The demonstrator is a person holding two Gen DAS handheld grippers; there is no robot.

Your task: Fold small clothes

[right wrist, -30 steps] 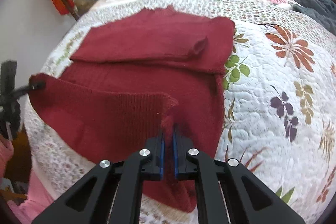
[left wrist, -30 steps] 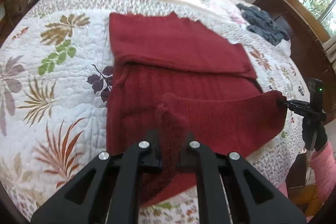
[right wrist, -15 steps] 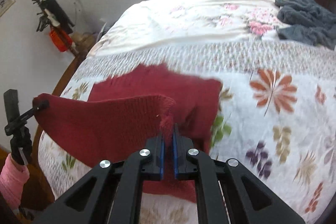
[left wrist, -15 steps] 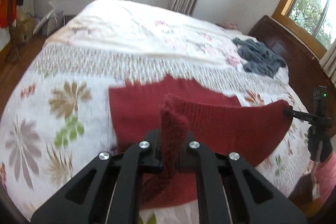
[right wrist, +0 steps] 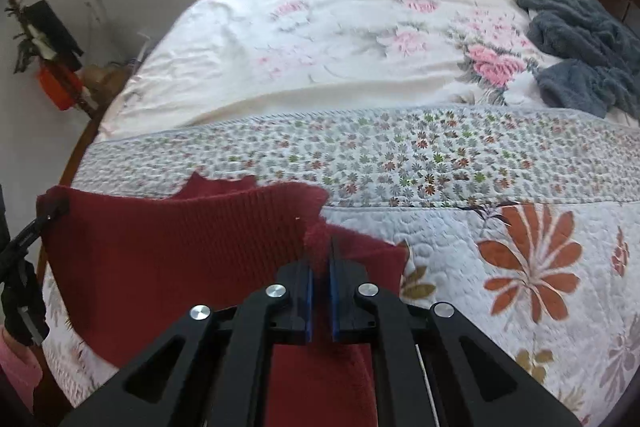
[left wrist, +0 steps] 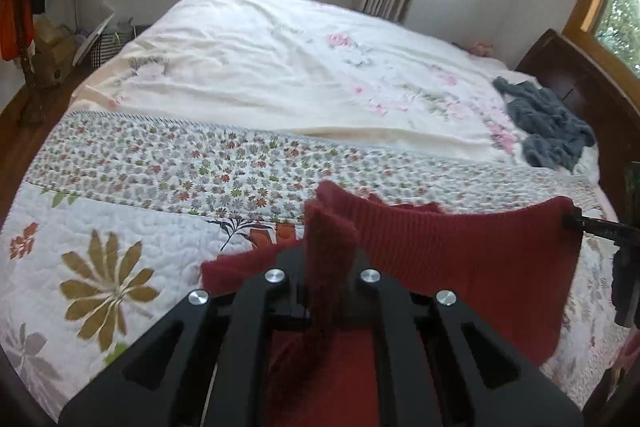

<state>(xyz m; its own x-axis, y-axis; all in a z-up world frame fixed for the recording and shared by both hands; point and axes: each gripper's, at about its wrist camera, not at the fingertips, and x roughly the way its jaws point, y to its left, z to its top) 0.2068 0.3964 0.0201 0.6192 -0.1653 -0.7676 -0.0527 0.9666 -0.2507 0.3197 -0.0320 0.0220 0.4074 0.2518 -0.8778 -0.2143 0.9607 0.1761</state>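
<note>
A dark red knitted sweater (left wrist: 460, 259) (right wrist: 168, 251) lies partly on the floral quilt (left wrist: 140, 219) (right wrist: 500, 235), its near hem lifted and stretched between both grippers. My left gripper (left wrist: 326, 259) is shut on one corner of the hem, a thick bunch of knit between its fingers. My right gripper (right wrist: 319, 255) is shut on the other corner. In the left wrist view the right gripper (left wrist: 600, 227) shows at the far right, pinching the hem; in the right wrist view the left gripper (right wrist: 28, 235) shows at the far left. The sweater's far part lies flat beyond the raised hem.
A grey-blue fuzzy garment (left wrist: 548, 127) (right wrist: 580, 55) lies crumpled at the far right of the bed by the dark wooden headboard (left wrist: 576, 83). A cream floral sheet (left wrist: 300, 67) covers the far bed. Clutter stands on the floor at left (left wrist: 48, 55). A pink sleeve (right wrist: 16, 363) shows low left.
Both grippers have risen and moved forward with the hem, carrying it over the sweater's body toward the far edge. Both views have tilted up, so less of the flat sweater shows.
</note>
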